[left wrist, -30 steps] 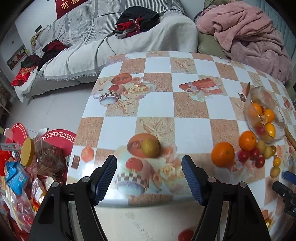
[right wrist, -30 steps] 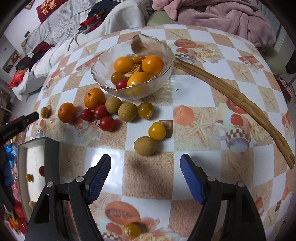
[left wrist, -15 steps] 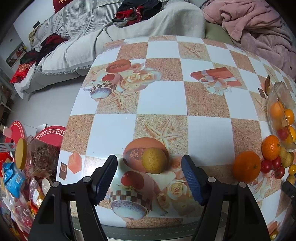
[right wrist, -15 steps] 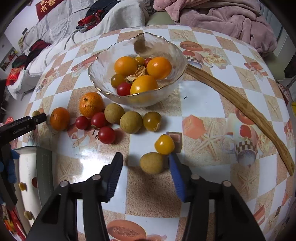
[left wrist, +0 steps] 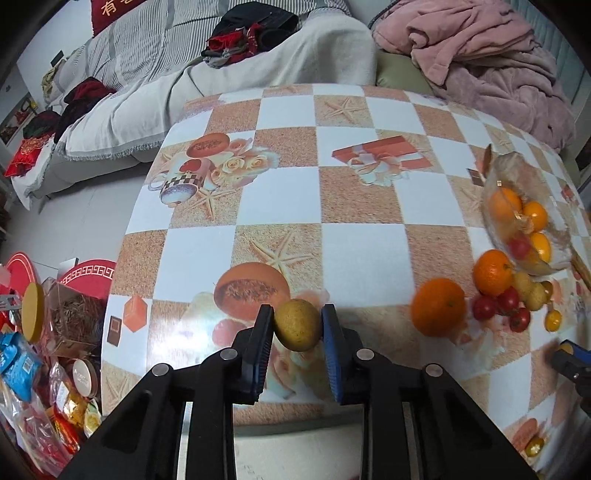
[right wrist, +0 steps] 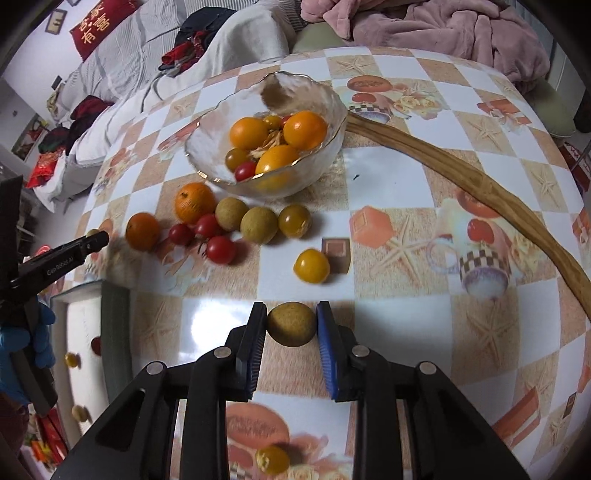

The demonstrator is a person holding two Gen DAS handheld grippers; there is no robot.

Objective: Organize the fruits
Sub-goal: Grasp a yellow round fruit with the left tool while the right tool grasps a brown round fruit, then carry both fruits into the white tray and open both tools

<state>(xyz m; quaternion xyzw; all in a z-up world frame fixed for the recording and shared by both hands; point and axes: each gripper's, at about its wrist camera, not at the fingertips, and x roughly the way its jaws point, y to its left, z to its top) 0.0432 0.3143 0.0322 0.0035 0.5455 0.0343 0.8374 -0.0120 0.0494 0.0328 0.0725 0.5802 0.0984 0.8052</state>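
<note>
My left gripper [left wrist: 297, 325] is shut on a brownish-yellow round fruit [left wrist: 297, 324] near the table's left front edge. My right gripper [right wrist: 291, 324] is shut on a similar brown round fruit [right wrist: 291, 324] in front of the fruit pile. A glass bowl [right wrist: 317, 92] holds oranges and small tomatoes; it also shows in the left wrist view [left wrist: 506, 166]. Loose fruit lies before it: two oranges [right wrist: 194, 202], red cherry tomatoes [right wrist: 220, 249], brown fruits [right wrist: 258, 224] and a yellow tomato [right wrist: 311, 266].
A long curved wooden strip [right wrist: 461, 177] lies right of the bowl. A small yellow fruit [right wrist: 272, 459] sits near the front edge. Sofa with clothes [left wrist: 251, 22] and pink blanket [left wrist: 480, 48] stand beyond the table. Bags and jars [left wrist: 40, 332] crowd the floor left.
Both grippers moved forward and closed, each on a brown round fruit. One second ago both were open with the fruits ahead of them.
</note>
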